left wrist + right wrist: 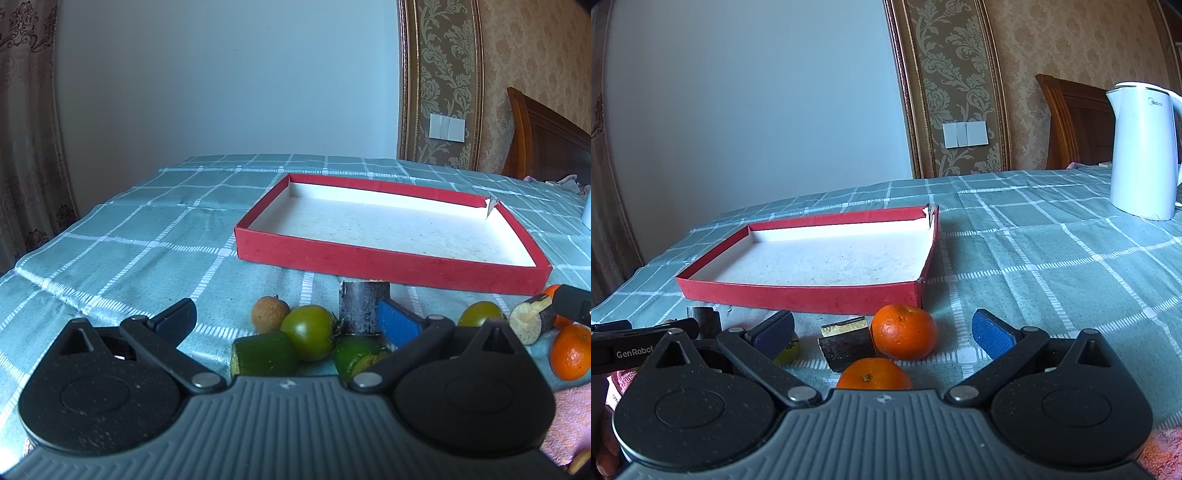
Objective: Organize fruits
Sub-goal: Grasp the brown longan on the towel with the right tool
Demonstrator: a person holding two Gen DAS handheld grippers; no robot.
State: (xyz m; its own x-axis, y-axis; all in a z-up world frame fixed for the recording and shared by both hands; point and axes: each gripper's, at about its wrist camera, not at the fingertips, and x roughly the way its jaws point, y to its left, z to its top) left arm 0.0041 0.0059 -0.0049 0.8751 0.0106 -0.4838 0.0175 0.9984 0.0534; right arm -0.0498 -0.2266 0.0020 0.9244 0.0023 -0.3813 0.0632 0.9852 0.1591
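Observation:
A shallow red box with a white inside lies empty on the checked cloth; it also shows in the right wrist view. My left gripper is open above a green tomato, a brown longan, two cucumber pieces and a dark eggplant piece. My right gripper is open around an orange and a cut eggplant piece; a second orange lies nearer.
A white kettle stands at the far right of the table. A second green tomato, another eggplant piece and an orange lie right of my left gripper. A pink cloth lies at the near edge.

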